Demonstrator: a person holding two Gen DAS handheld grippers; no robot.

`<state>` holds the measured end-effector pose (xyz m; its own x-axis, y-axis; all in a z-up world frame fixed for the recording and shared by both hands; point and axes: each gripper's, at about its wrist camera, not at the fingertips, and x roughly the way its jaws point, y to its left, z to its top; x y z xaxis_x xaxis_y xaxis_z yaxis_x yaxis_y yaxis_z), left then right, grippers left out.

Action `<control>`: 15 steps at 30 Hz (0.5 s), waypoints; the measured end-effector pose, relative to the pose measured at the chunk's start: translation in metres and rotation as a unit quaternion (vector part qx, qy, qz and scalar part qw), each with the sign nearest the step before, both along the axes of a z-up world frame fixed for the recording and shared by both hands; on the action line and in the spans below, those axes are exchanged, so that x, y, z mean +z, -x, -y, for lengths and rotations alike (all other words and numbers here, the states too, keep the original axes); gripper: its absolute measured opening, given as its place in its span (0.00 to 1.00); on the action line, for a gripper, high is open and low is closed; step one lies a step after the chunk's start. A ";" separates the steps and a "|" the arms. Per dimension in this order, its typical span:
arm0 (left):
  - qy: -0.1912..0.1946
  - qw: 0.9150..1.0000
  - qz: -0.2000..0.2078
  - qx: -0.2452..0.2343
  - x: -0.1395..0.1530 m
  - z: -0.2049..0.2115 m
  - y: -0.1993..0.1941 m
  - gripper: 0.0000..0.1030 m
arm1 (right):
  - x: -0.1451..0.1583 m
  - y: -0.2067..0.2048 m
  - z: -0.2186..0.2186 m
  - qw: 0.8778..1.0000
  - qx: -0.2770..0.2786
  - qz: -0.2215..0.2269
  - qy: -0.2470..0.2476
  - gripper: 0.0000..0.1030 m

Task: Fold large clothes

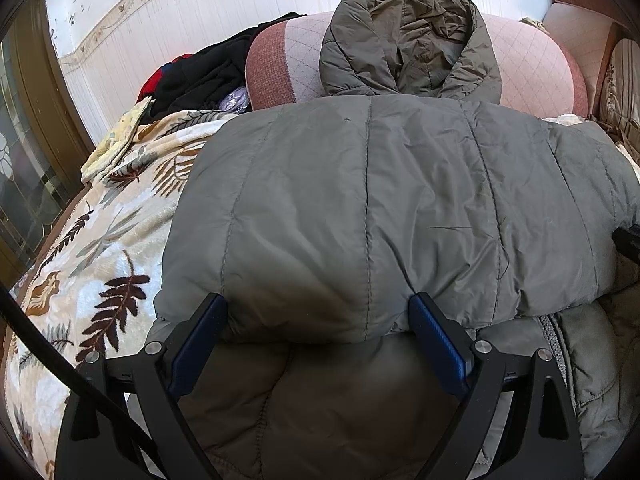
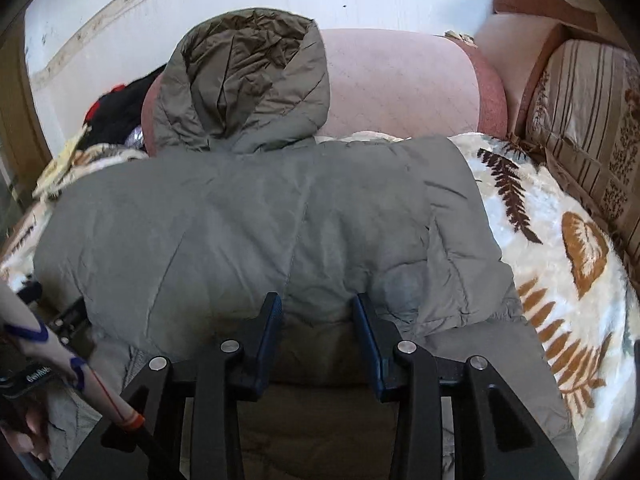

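Grey padded jacket (image 1: 380, 208) folded on leaf-print blanket (image 1: 100, 248), hood against pink cushion (image 1: 532, 64). Left gripper (image 1: 318, 312) wide, fold bulging between fingers; right gripper (image 2: 316, 308) narrower, pad contact unclear. Only right view shows striped cushion (image 2: 592, 120); jacket hem cut off

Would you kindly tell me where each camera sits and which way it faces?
Left wrist: on the left tongs, angled down at the jacket; wide jaws straddle its folded edge.
Right wrist: on the right tongs, angled down likewise; narrower jaws, a hand at lower left.
Shared: jacket, hood, leaf-print blanket, pink cushion.
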<state>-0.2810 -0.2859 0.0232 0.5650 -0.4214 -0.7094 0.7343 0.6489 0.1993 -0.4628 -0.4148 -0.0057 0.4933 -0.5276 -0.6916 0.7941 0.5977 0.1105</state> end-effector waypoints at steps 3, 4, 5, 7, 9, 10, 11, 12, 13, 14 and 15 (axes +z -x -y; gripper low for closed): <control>-0.001 1.000 0.001 0.000 0.000 0.000 0.001 0.90 | -0.005 -0.004 -0.002 1.000 0.005 -0.014 0.002 0.40; 0.000 1.000 0.001 0.000 0.000 0.000 0.001 0.90 | -0.006 -0.004 -0.001 1.000 0.005 -0.015 0.000 0.40; 0.000 1.000 0.000 0.000 0.000 0.000 0.001 0.90 | -0.006 -0.004 -0.001 1.000 0.005 -0.015 -0.001 0.40; -0.001 1.000 0.001 0.000 0.000 0.000 0.001 0.90 | -0.007 -0.003 0.000 1.000 0.006 -0.015 -0.003 0.40; -0.001 1.000 0.001 0.000 0.000 0.000 0.000 0.90 | -0.007 -0.004 0.000 1.000 0.006 -0.016 -0.002 0.40; -0.001 1.000 0.001 0.000 0.000 0.000 0.001 0.90 | -0.008 -0.004 0.000 1.000 0.006 -0.017 -0.001 0.40; -0.001 1.000 0.001 0.000 0.000 0.000 0.001 0.90 | -0.008 -0.004 -0.001 1.000 0.006 -0.018 0.000 0.40; -0.001 1.000 0.001 0.001 0.000 0.000 0.001 0.91 | -0.008 -0.005 -0.001 1.000 0.006 -0.019 0.000 0.40; -0.001 1.000 0.002 0.001 0.000 0.000 0.001 0.91 | -0.008 -0.005 -0.001 1.000 0.006 -0.020 0.000 0.40; -0.002 1.000 0.002 0.001 0.000 0.000 0.001 0.91 | -0.007 -0.005 -0.001 1.000 0.006 -0.020 0.001 0.40; -0.002 1.000 0.002 0.001 0.000 0.000 0.001 0.91 | -0.007 -0.006 -0.001 1.000 0.006 -0.021 0.001 0.40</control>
